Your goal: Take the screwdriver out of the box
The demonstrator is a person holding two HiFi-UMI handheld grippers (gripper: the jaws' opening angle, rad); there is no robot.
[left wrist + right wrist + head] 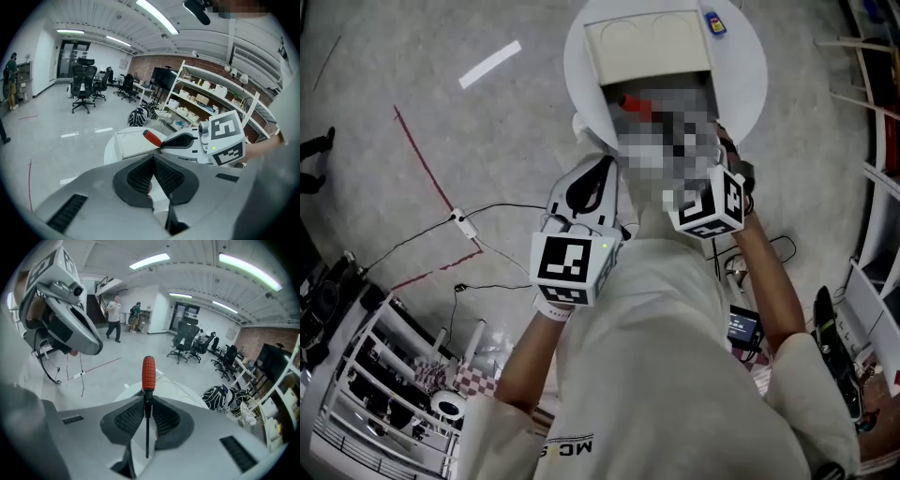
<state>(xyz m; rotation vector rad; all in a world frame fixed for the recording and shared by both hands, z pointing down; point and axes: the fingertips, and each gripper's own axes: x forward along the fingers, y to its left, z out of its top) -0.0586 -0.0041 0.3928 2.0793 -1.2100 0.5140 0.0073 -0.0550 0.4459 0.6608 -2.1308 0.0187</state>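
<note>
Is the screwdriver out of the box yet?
Nearly! The right gripper is shut on the screwdriver, clamping its metal shaft with the red handle pointing forward. It looks lifted above the box on the round table. The left gripper is shut and empty. What is probably left: carry it clear and set it down.

"What colours have you got on the screwdriver [148,373]?"

"I see a red ribbed handle and a black shaft."

"And the box [649,44]?"

"Cream, on a white round table [742,86]. My floor [384,66] is mottled grey with a red line [422,159]."

"Left gripper [153,161], right gripper [147,404]?"

"Both pale grey, with dark cross-hatched pads [130,418] and black-and-white square markers."
</note>
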